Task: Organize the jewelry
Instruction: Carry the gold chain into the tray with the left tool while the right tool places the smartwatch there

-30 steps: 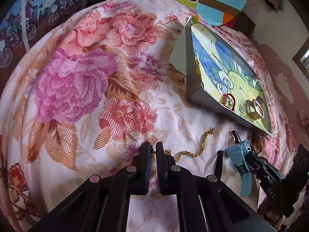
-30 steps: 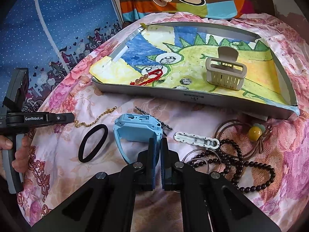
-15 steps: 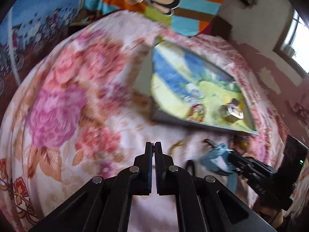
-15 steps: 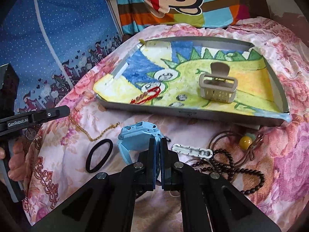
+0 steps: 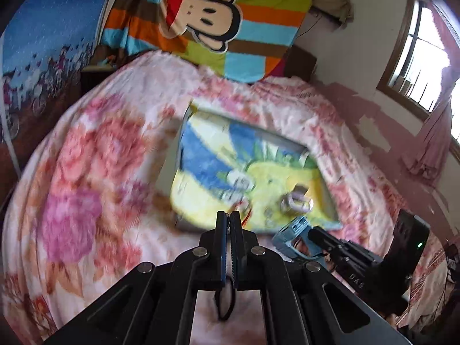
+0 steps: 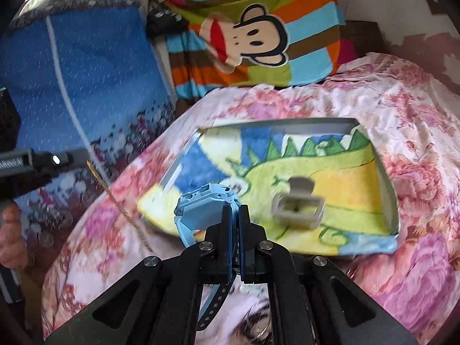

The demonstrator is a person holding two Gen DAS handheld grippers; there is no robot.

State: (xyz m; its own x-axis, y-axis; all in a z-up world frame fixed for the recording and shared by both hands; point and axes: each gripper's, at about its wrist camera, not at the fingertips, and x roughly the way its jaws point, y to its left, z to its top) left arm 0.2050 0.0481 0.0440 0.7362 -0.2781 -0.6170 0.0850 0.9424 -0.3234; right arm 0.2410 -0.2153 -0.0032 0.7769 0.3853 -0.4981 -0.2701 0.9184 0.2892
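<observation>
My right gripper (image 6: 235,211) is shut on the strap of a light blue watch (image 6: 201,207) and holds it above the bed, near the front edge of the grey tray (image 6: 388,189). The tray has a yellow and blue drawing inside and holds a beige hair claw (image 6: 299,210). My left gripper (image 5: 229,218) is shut on a gold chain (image 6: 120,201), which hangs from its tip in the right wrist view. In the left wrist view the tray (image 5: 184,155), the claw (image 5: 296,202), a red bracelet (image 5: 244,210) and the watch (image 5: 293,238) show, blurred.
A black hair tie (image 5: 224,302) lies on the floral bedspread (image 5: 86,187) below my left gripper. Dark beads (image 6: 253,325) lie under my right gripper. A striped monkey blanket (image 6: 253,40) is at the head of the bed.
Both grippers have risen from the bedspread. The left lifted the gold chain off the bed. The right lifted the blue watch and carried it toward the tray.
</observation>
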